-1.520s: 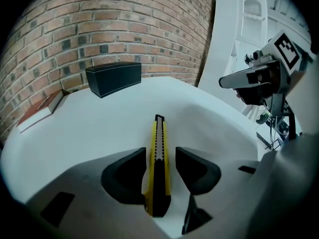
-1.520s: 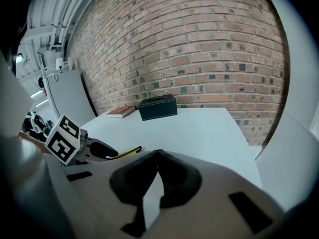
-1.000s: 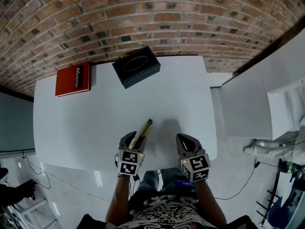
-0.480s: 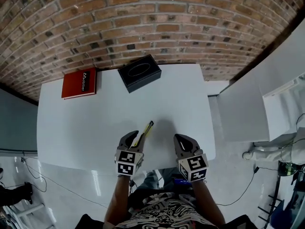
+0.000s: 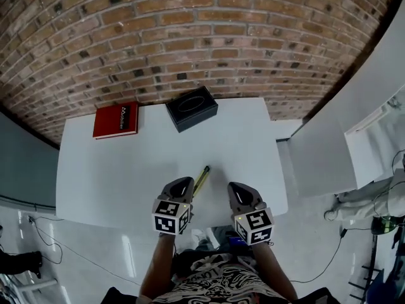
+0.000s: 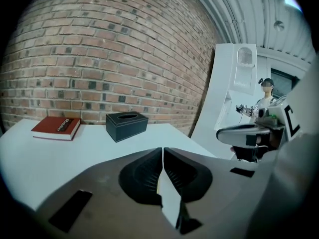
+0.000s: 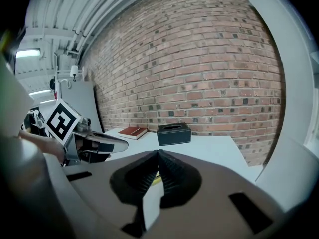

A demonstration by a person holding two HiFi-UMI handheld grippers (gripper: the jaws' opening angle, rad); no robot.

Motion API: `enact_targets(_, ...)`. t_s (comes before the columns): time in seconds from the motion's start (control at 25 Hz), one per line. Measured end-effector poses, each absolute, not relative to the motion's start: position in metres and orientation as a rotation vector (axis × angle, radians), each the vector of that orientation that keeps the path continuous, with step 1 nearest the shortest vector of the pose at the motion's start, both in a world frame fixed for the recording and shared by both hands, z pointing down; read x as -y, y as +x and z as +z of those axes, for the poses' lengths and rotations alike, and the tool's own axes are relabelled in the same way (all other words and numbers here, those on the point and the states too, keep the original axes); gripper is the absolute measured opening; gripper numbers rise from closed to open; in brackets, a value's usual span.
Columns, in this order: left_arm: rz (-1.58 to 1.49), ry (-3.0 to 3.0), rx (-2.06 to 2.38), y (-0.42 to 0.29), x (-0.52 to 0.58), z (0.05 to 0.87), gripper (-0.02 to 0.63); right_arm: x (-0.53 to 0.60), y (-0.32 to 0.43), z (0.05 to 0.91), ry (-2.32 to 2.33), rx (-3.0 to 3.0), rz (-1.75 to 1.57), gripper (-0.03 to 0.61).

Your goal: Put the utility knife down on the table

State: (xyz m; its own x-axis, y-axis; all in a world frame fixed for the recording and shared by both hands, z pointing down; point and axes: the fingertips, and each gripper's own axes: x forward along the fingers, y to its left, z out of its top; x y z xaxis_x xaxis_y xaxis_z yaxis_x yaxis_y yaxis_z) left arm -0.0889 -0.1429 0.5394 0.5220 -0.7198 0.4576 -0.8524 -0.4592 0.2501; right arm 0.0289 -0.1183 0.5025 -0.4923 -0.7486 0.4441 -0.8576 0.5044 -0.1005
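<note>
Nearby, utility knife [image 5: 201, 179] on table [image 5: 120, 170]; box [image 5: 192, 108], book [image 5: 116, 120] beyond.

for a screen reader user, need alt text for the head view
A yellow utility knife lies on a white table between the left gripper and the right gripper, nearer the left. A red book and black box sit at its far edge.

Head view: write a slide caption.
Utility knife on the white table between the left gripper and right gripper; red book and black box behind.
</note>
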Motion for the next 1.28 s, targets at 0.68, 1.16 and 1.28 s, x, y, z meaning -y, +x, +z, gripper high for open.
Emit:
enact_targets(0.68, 0.286, 2.365, 1.346, -0.114, 0.144, 0.5, 0.018, 0.12, 0.022, 0.476, 1.416, 2.429, 0.345, 0.0)
enact_targets(1.16, 0.279, 2.356, 1.343, -0.114, 0.146, 0.503, 0.018, 0.121, 0.025, 0.479, 1.412, 2.417, 0.347, 0.0)
enact_targets(1.28, 0.278, 2.356, 1.341, -0.113, 0.146, 0.503, 0.018, 0.121, 0.026, 0.478, 1.414, 2.419, 0.347, 0.0)
